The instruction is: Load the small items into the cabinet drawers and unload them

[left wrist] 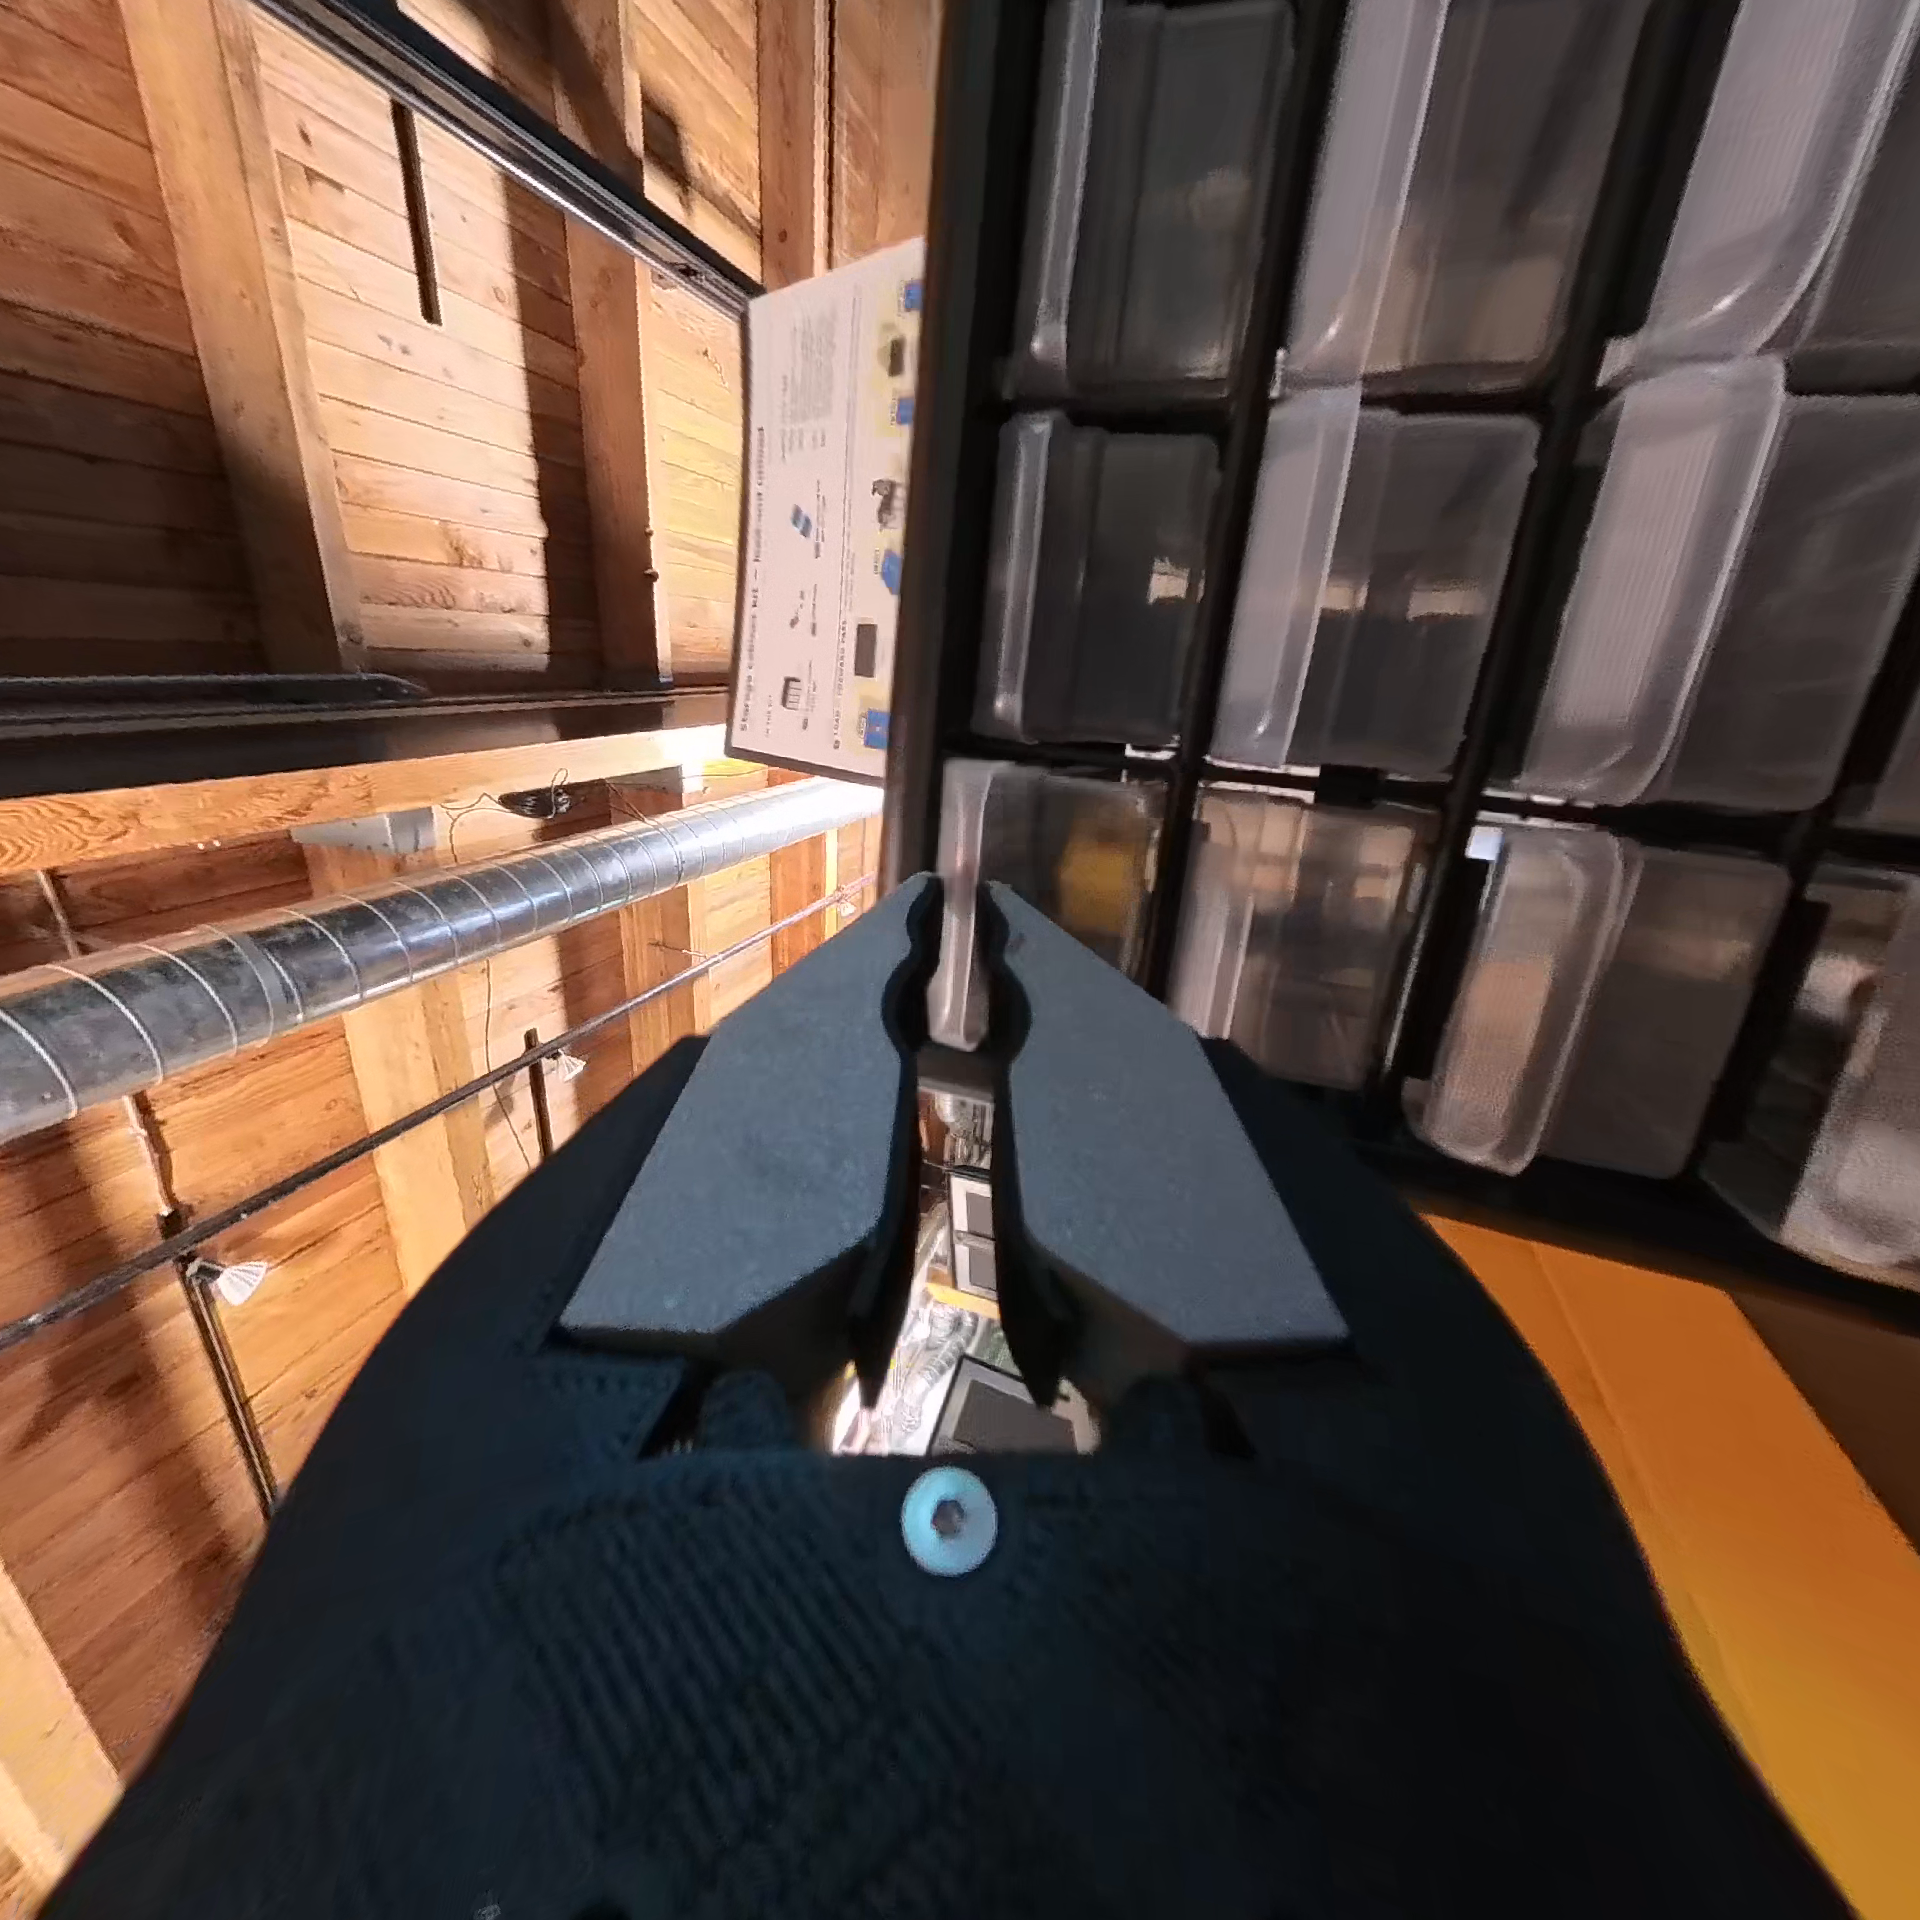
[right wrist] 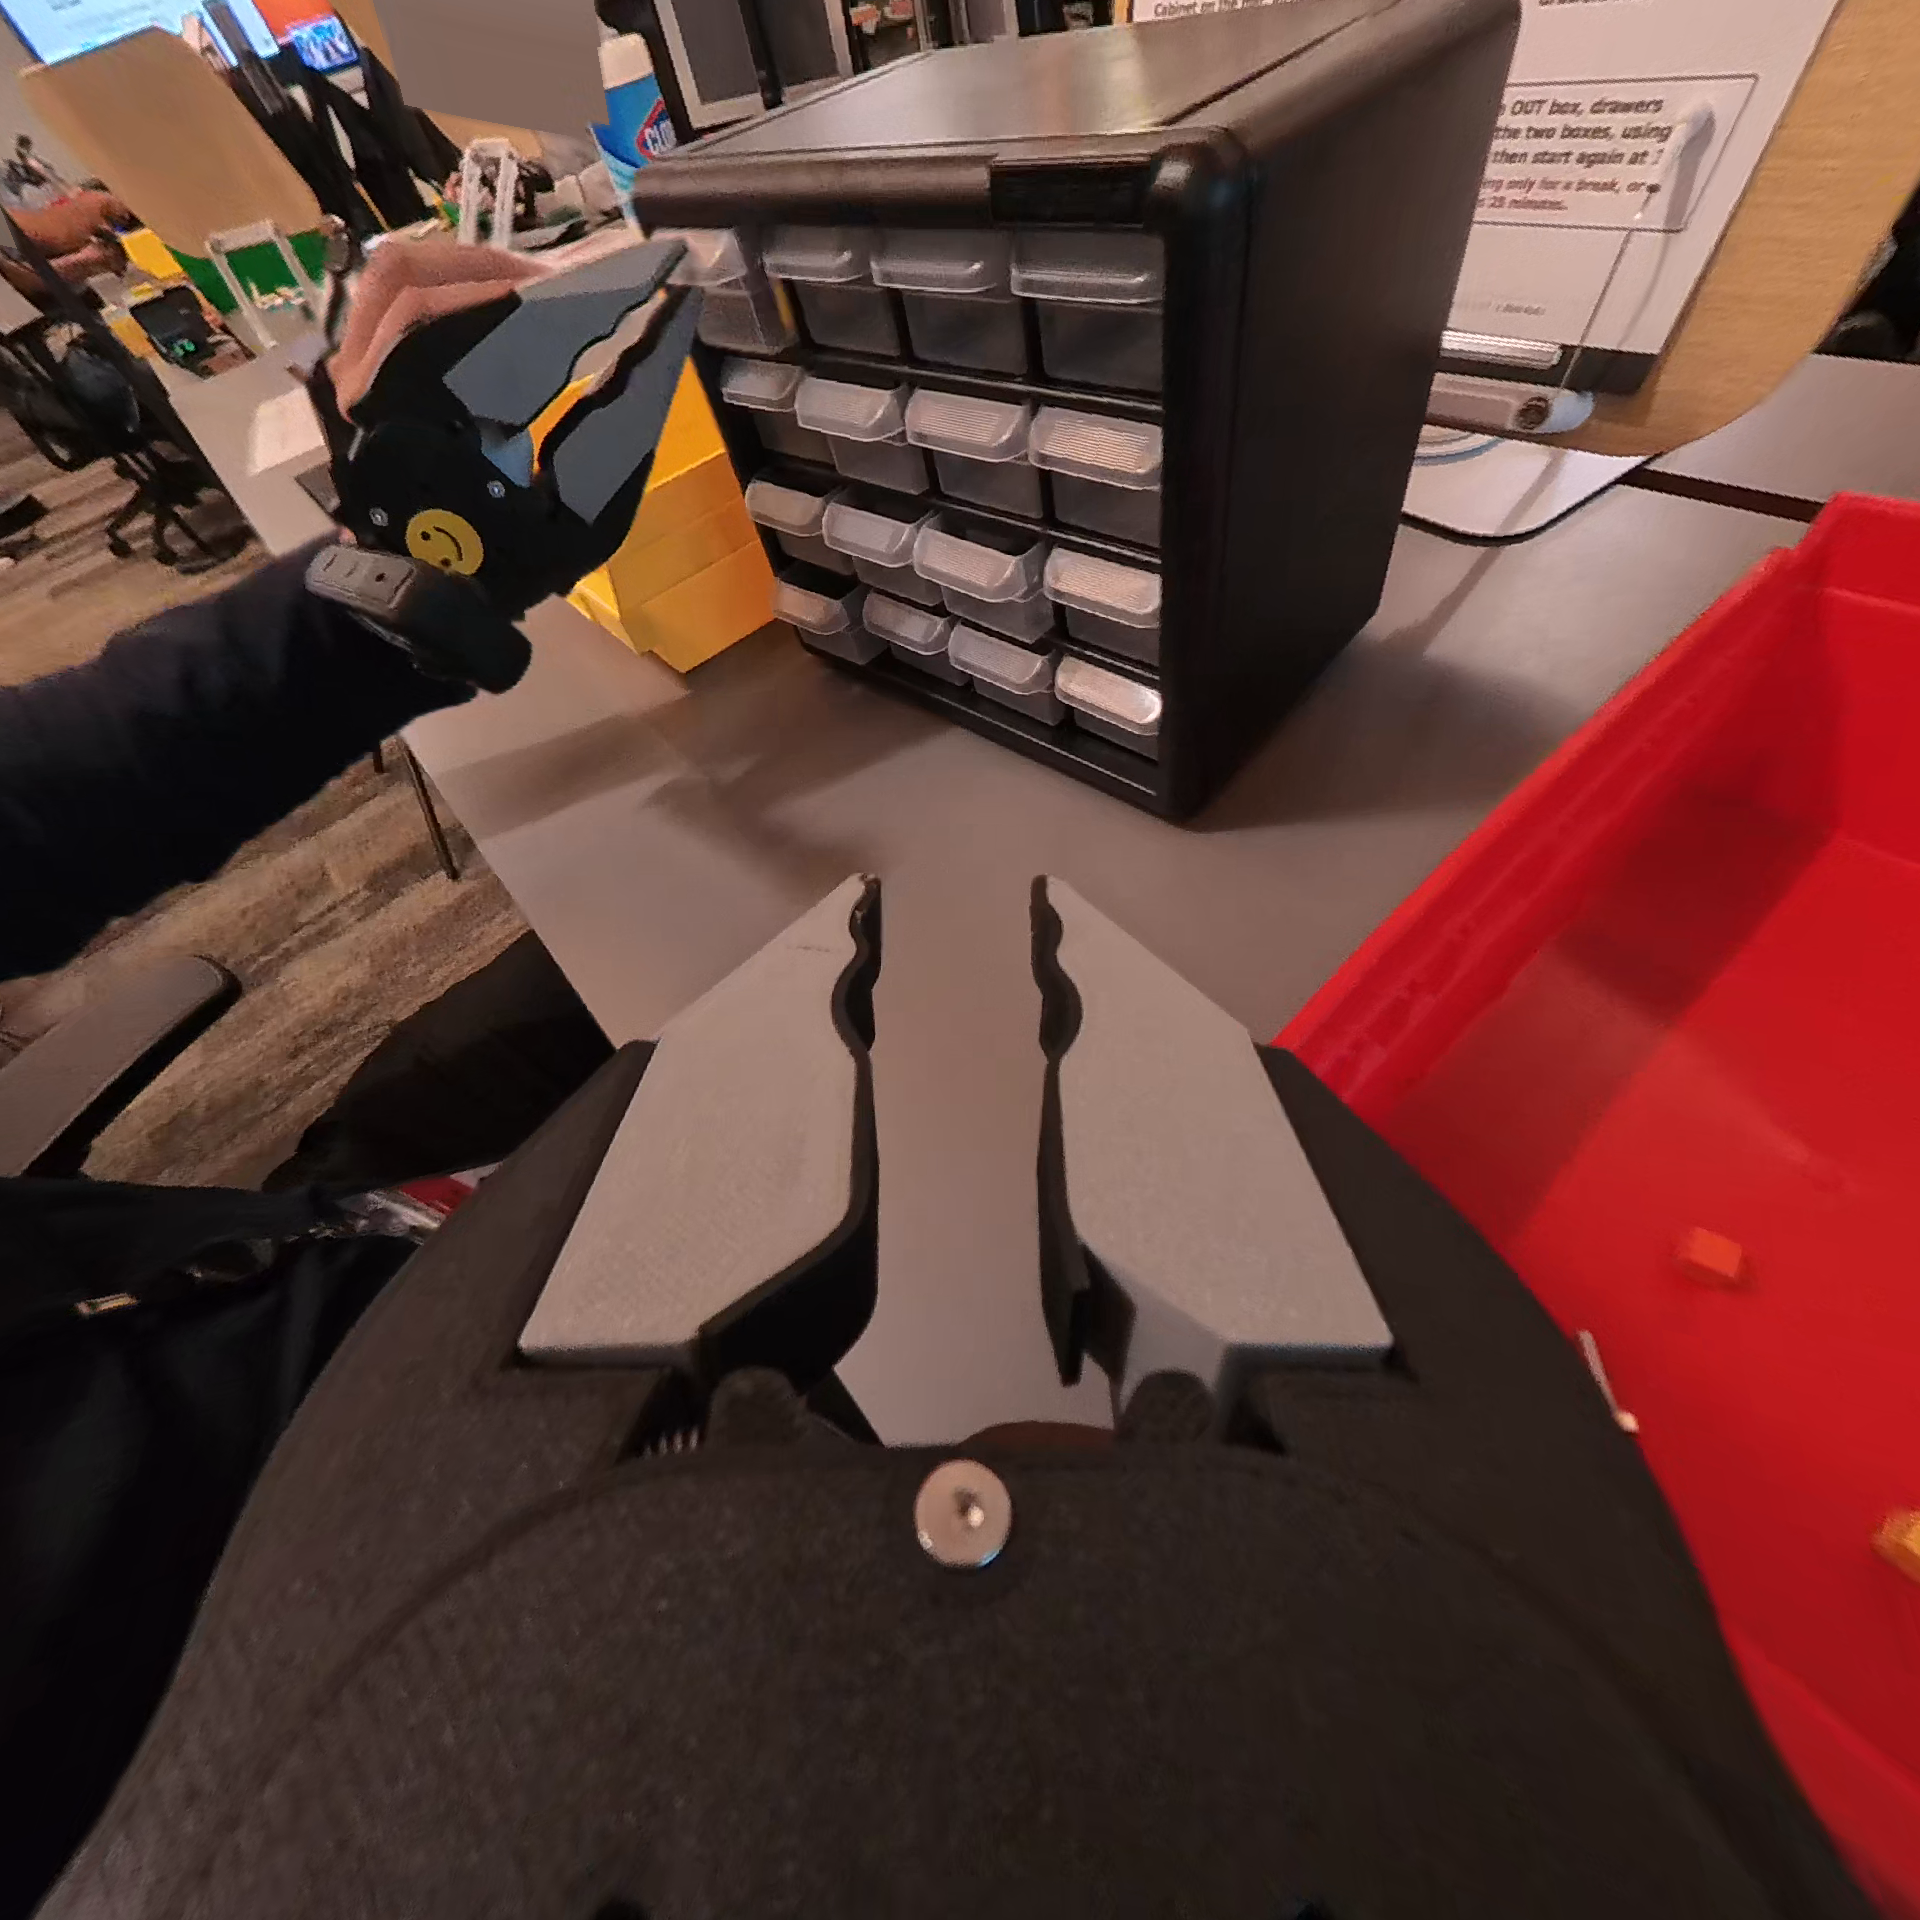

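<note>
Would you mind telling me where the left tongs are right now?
In the right wrist view, the left tongs are at upper left, shut on the top-left drawer's handle of the black cabinet.

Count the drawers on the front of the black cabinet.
16, in four rows of four on the cabinet front; the left gripper pinches the top-left drawer's handle. None look hidden.
</note>
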Tool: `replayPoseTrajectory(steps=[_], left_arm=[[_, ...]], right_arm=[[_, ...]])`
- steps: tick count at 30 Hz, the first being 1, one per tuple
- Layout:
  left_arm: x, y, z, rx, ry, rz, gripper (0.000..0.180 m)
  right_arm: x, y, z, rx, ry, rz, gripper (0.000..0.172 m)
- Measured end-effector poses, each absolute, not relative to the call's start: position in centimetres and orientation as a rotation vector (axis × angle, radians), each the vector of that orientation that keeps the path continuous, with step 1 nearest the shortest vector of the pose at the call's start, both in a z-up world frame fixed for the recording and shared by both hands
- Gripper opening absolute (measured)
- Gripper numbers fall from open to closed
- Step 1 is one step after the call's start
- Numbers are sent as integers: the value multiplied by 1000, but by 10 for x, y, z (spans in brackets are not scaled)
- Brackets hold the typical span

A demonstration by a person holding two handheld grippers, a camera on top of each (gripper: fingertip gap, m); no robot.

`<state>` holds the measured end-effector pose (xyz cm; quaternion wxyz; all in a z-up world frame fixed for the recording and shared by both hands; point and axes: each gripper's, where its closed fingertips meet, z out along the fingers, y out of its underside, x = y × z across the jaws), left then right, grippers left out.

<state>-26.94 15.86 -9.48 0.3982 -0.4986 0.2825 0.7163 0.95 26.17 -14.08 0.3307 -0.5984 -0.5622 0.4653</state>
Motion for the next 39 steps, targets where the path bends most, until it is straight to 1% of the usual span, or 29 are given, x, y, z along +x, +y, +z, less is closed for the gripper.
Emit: replayPoseTrajectory(steps=[7, 13, 17, 21, 23, 29, 32, 35, 36, 37, 38, 39], left_arm=[[-236, 127, -94, -1218, 646, 1774, 4], [-211, 103, -95, -1193, 596, 1726, 3], [-201, 94, -95, -1181, 560, 1688, 4], [-198, 90, -98, -1178, 541, 1675, 4], [-199, 88, -99, -1174, 521, 1670, 4], [-199, 87, -99, -1159, 500, 1640, 4], [-198, 88, -99, -1160, 497, 1627, 5], [-198, 88, -98, -1162, 495, 1620, 5], [-199, 88, -98, -1162, 495, 1617, 5], [-198, 89, -99, -1168, 507, 1608, 5], [-198, 89, -99, -1165, 503, 1604, 5], [-198, 89, -99, -1163, 504, 1612, 5]], right_arm=[[-18, 228, -127, -1487, -1604, 1249, 26], [-70, 173, -92, -1344, -1814, 1265, 24], [-122, 134, -68, -1259, -1987, 1169, 24], [-178, 104, -57, -1231, -2146, 983, 25], [-201, 96, -64, -1255, -2231, 846, 25], [-234, 111, -106, -1257, -2423, 223, 25], [-233, 113, -120, -1336, -2490, 97, 32], [-234, 116, -127, -1430, -2497, 46, 45], [-234, 121, -129, -1441, -2487, 1, 44], [-234, 124, -131, -1445, -2484, -28, 40], [-234, 123, -133, -1450, -2497, -29, 20], [-233, 122, -134, -1452, -2510, -26, 18]])
